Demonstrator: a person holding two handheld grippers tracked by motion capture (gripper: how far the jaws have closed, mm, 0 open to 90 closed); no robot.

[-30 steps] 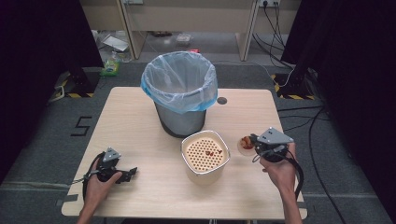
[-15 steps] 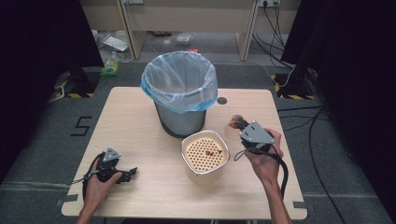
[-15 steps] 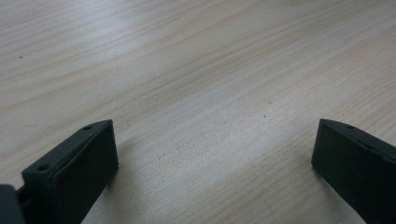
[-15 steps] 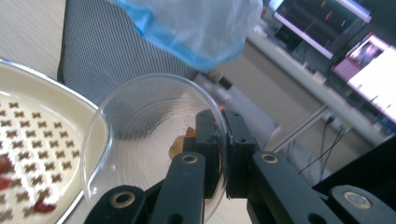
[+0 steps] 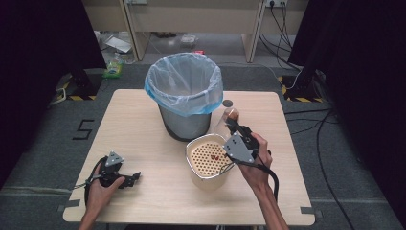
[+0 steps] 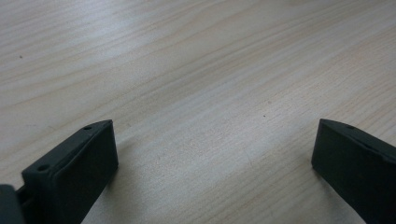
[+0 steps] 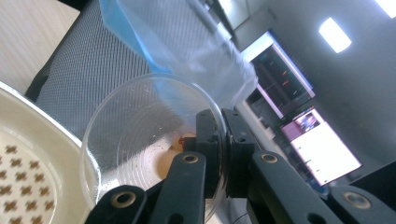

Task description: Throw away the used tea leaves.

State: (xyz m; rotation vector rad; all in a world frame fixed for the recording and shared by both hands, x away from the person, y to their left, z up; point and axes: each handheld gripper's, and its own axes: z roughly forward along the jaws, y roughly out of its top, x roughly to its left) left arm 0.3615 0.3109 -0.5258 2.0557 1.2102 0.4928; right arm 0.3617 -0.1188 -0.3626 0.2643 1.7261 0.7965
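My right gripper (image 5: pixel 232 125) is shut on the rim of a clear plastic cup (image 5: pixel 224 120), held tilted above the far right edge of a cream strainer bowl (image 5: pixel 191 165). In the right gripper view the jaws pinch the cup's wall (image 7: pixel 140 135) and a small red-brown scrap (image 7: pixel 183 139) sticks inside the cup. A few red bits (image 5: pixel 214 157) lie on the strainer's perforated insert. At the near left of the table rests my left gripper (image 5: pixel 135 177), and the left gripper view shows it (image 6: pixel 215 149) open over bare wood.
A grey mesh bin (image 5: pixel 184 91) lined with a blue bag stands at the table's back middle, just behind the strainer and close to the cup. A small round hole (image 5: pixel 227 103) marks the tabletop right of the bin. Cables run over the floor at the right.
My right gripper has carried the cup leftward and away from the person, from the table's right side to above the strainer's rim by the bin, tilting it. The left gripper has stayed put.
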